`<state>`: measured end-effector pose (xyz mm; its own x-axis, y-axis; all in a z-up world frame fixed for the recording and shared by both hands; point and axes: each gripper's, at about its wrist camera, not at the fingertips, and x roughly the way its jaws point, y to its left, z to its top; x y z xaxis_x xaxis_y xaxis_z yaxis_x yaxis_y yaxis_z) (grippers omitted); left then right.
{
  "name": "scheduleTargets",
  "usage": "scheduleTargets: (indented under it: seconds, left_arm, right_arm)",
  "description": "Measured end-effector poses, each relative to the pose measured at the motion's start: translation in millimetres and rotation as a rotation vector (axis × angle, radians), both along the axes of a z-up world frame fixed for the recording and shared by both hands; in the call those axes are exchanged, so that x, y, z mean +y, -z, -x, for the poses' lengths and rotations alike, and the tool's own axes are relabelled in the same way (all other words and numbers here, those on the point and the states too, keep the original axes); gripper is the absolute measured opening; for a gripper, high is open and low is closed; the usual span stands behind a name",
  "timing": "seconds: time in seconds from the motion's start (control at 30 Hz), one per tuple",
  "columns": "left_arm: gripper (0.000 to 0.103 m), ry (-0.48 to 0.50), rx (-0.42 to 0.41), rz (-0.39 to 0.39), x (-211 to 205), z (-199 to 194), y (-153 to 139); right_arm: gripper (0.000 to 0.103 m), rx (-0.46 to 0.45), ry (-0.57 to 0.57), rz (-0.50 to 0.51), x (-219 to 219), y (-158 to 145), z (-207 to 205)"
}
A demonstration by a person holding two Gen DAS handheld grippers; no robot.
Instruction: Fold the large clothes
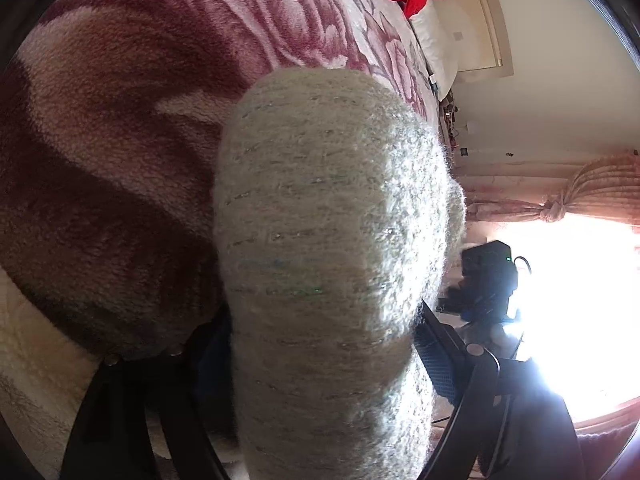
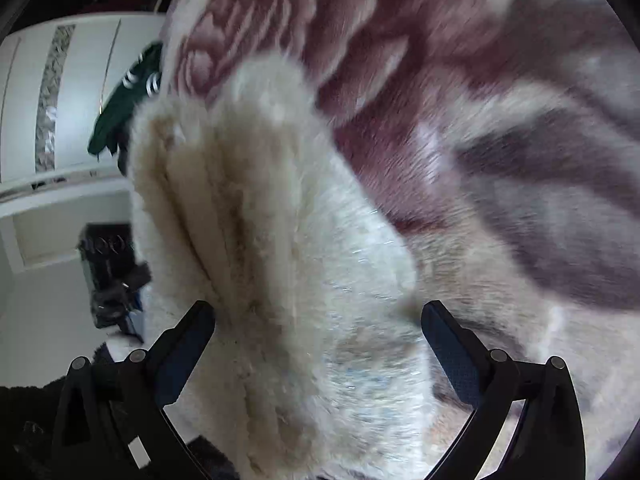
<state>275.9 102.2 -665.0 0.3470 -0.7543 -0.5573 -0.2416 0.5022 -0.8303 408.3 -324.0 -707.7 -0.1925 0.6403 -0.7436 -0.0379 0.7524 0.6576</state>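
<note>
Cream knit sweater (image 1: 332, 240) is bunching between the left gripper (image 1: 320, 344)'s pads, seemingly gripped; the right gripper (image 2: 318, 344) is gaping wide, fabric loose between its fingers. Folding looks barely underway over the blanket (image 1: 120, 120).

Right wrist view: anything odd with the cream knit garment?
Yes. The fuzzy cream knit garment lies bunched in ridged folds between the wide-open right gripper, not flat on the rose-patterned fleece blanket. Its fingers stand clear of it.
</note>
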Motion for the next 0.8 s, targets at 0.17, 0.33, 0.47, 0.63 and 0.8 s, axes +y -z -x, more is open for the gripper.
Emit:
scheduleTargets:
  seconds: [0.17,0.33,0.47,0.63,0.8]
  left_arm:
    - [0.083,-0.011,-0.001,0.008,-1.7,-0.1,1.3]
    - [0.083,-0.013,-0.001,0.012,-1.6,0.6,1.7]
    - [0.083,-0.008,0.003,0.017,-1.8,-2.9,1.8]
    - [0.083,0.041,-0.001,-0.009,-6.9,-21.1,-3.6]
    - [0.083,0.049,0.004,0.006,-4.3,-26.7,1.8]
  right_arm:
    - [0.103,0.052,0.268,-0.145,-82.7,8.8,12.9]
    - [0.103,0.244,0.381,-0.203,-107.5,68.4,41.0]
    - [0.023,0.254,0.418,-0.263,-103.8,63.0,61.3]
    - [0.010,0.174,0.620,-0.240,-144.3,27.4,94.7]
    - [0.028,0.124,0.520,-0.278,-158.4,24.9,106.2]
